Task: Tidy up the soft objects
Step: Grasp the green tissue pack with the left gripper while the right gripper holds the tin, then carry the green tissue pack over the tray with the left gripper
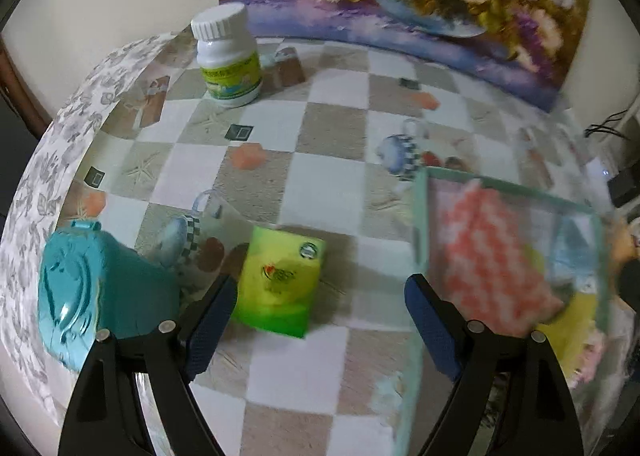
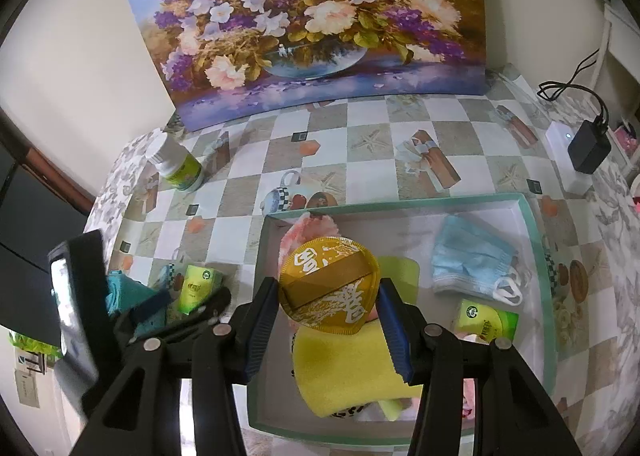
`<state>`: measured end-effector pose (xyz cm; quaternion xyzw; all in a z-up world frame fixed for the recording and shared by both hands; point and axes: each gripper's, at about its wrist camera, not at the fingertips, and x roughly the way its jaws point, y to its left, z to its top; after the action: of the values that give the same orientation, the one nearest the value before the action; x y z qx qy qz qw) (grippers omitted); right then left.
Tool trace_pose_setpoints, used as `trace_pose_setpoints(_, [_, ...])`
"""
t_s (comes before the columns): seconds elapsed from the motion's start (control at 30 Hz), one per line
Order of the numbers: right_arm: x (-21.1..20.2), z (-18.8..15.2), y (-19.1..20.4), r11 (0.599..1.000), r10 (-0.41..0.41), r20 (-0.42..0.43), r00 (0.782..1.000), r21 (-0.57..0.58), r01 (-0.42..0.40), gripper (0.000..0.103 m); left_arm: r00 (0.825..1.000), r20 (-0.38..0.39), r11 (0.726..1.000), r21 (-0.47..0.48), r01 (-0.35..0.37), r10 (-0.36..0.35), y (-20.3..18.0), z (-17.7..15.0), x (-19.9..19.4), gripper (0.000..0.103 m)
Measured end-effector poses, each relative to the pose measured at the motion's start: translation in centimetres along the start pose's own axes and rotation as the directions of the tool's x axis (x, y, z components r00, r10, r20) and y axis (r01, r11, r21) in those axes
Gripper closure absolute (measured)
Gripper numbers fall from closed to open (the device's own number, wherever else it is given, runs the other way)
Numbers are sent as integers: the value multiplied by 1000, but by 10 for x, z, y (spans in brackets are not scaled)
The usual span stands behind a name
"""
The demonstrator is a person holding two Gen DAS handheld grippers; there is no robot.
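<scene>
I'm working over a table with a checked cloth (image 2: pixel 360 128), with a flower painting (image 2: pixel 312 16) propped against the wall at the back. The biggest thing in play is the shallow tray (image 2: pixel 400 201) with a pale green rim, and it is already filling up: a pink-and-white checked cloth (image 1: pixel 492 252), a yellow sponge cloth (image 2: pixel 344 372), a blue face mask (image 2: pixel 468 256) and one green tissue pack (image 2: pixel 488 322) all lie inside it.

My right gripper (image 2: pixel 328 324) hangs over the tray with its jaws closed on a round gold packet (image 2: pixel 328 288), both pads pressed to its edges. I judge it's about to be set down among the other soft things, though from this angle I can't be sure how high it sits above the sponge cloth.

My left gripper (image 1: pixel 320 320) is spread wide and carries nothing. Just ahead of it, on the table outside the tray, lies a second green tissue pack (image 1: pixel 280 280), near the left finger but apart from it.

Beside that is a hard teal case (image 1: pixel 96 288), and further back a white bottle (image 1: pixel 228 56); I take those as not belonging in the tray.

So most of the sorting looks done: what's left is the gold packet and the loose tissue pack.
</scene>
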<state>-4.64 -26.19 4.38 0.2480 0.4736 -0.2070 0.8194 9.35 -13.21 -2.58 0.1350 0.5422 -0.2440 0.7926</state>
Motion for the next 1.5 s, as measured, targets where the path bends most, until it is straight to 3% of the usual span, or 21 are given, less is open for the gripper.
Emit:
trace_pose_setpoints(0.1, [2, 1, -2, 1000, -5, -3, 1000, 1, 5, 50, 999, -10, 999, -5, -37, 36, 7, 4, 8, 17])
trace_pose_setpoints(0.2, [6, 1, -5, 1000, -11, -10, 1000, 5, 11, 50, 997, -22, 998, -5, -69, 69, 9, 9, 17, 24])
trace_pose_setpoints(0.37, [12, 1, -6, 1000, -22, -25, 999, 7, 23, 50, 995, -45, 996, 12, -84, 85, 6, 10, 25, 27])
trace_pose_setpoints(0.5, [12, 1, -4, 1000, -28, -25, 999, -6, 28, 50, 993, -72, 995, 17, -98, 98, 7, 8, 28, 52])
trace_pose_setpoints(0.7, [11, 1, -2, 999, -34, -23, 999, -9, 34, 50, 995, -56, 996, 6, -86, 86, 6, 9, 16, 52])
trace_pose_setpoints(0.93, [1, 4, -10, 999, -32, 1, 999, 10, 32, 50, 999, 37, 1000, 14, -7, 6, -8, 19, -31, 52])
trace_pose_setpoints(1.17, [-22, 7, -30, 997, -51, 43, 998, 62, 48, 50, 990, 90, 993, 66, 102, -107, -37, 14, -72, 52])
trace_pose_setpoints(1.33, [-45, 7, -50, 991, -83, 86, 993, 113, 73, 50, 986, 59, 983, 108, 150, -157, -56, 6, -74, 52])
trace_pose_setpoints(1.5, [-54, 4, -73, 983, -116, 91, 989, 155, 101, 50, 983, -28, 976, 114, 185, -183, -68, -8, -59, 52])
